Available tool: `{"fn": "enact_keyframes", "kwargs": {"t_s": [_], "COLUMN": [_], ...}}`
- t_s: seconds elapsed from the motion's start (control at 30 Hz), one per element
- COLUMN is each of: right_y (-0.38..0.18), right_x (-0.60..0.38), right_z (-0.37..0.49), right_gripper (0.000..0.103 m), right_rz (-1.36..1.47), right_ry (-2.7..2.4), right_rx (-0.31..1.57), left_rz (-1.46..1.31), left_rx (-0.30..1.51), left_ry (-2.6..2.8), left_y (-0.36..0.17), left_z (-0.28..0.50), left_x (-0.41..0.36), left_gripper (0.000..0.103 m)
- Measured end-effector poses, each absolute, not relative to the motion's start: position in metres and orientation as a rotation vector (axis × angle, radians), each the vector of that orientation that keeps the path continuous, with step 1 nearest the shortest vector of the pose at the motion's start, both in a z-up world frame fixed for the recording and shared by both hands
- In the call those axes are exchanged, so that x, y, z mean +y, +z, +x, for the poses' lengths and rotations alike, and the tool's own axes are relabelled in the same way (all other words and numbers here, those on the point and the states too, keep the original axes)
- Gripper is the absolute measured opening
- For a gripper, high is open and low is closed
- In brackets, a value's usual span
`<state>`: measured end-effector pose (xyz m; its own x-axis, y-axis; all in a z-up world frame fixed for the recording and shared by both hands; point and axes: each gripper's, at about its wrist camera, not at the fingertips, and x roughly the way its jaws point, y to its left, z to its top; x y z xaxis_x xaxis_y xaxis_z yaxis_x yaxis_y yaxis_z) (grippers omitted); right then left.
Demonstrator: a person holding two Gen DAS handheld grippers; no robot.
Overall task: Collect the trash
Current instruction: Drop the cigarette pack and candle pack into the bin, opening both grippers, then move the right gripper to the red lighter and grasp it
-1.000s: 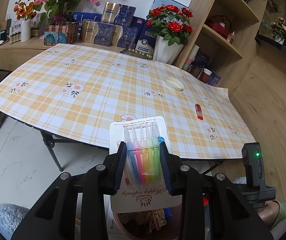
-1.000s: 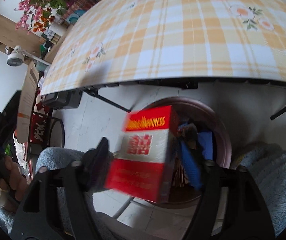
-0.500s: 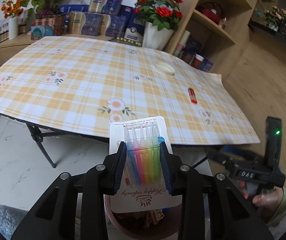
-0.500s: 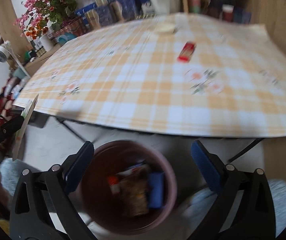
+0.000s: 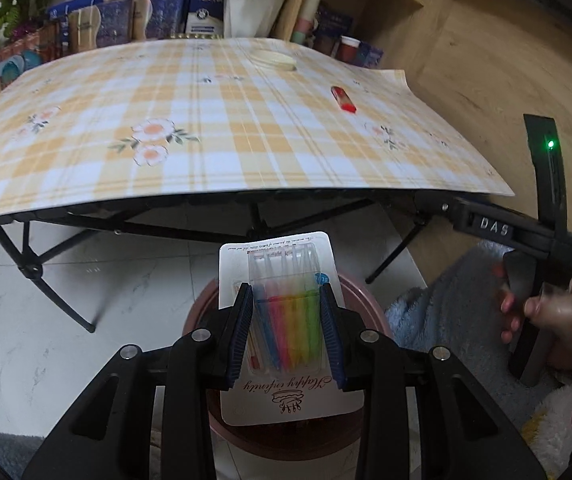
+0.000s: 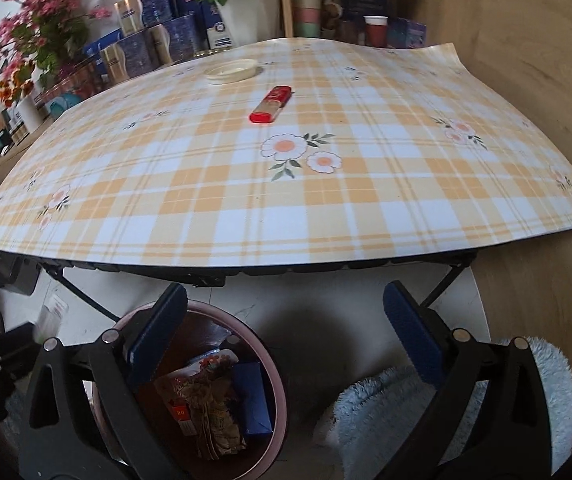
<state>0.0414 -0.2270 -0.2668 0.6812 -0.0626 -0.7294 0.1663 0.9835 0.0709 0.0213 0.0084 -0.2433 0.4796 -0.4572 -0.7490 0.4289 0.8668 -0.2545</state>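
Left hand-held gripper (image 5: 286, 330) is clamped on the candle pack (image 5: 284, 320) right over the bin (image 6: 190, 392); right hand-held gripper (image 6: 284, 334) gapes wide, empty. Red wrapper (image 6: 272, 105) sits on the worktop (image 6: 325, 200).

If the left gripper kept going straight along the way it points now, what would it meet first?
Probably the pink bin. The left gripper, shut on the candle pack, angles down with the bin's rim showing right behind the pack. Depth is unclear, so this is a judgement.
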Motion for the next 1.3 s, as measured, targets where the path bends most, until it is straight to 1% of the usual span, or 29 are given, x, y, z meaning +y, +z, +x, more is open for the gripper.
{"fn": "enact_keyframes", "kwargs": {"t_s": [0.3,0.33,0.37,0.4,0.43,0.47,0.5,0.57,0.87,1.3], "right_y": [-0.269,-0.269,-0.269,-0.268,-0.268,-0.268,-0.268,-0.267,-0.265,-0.249], "right_x": [-0.224,-0.224,-0.222,-0.222,-0.221,-0.220,-0.219,-0.218,-0.216,-0.205], "right_z": [0.041,0.041,0.041,0.041,0.041,0.041,0.041,0.041,0.041,0.045], "right_gripper": [0.097,0.097,0.097,0.097,0.097,0.097,0.097,0.097,0.097,0.096], "right_rz": [0.130,0.129,0.124,0.121,0.117,0.113,0.110,0.107,0.102,0.061], "right_ry": [-0.121,-0.117,-0.112,-0.110,-0.108,-0.104,-0.101,-0.096,-0.073,-0.016], "right_rx": [0.819,0.818,0.817,0.817,0.816,0.815,0.814,0.811,0.804,0.748], "left_rz": [-0.045,-0.047,-0.052,-0.056,-0.056,-0.058,-0.064,-0.077,-0.125,-0.126], "left_rx": [0.981,0.984,0.987,0.986,0.981,0.975,0.970,0.963,0.926,0.870], "left_ry": [-0.566,-0.564,-0.564,-0.557,-0.546,-0.536,-0.530,-0.504,-0.391,-0.310], "left_y": [-0.255,-0.255,-0.255,-0.255,-0.255,-0.253,-0.253,-0.252,-0.245,-0.235], "left_z": [0.023,0.024,0.024,0.025,0.025,0.025,0.025,0.027,0.032,0.033], "left_x": [0.004,0.005,0.004,0.005,0.006,0.008,0.009,0.013,0.033,0.042], "left_gripper": [0.035,0.038,0.050,0.057,0.068,0.073,0.074,0.082,0.090,0.092]}}
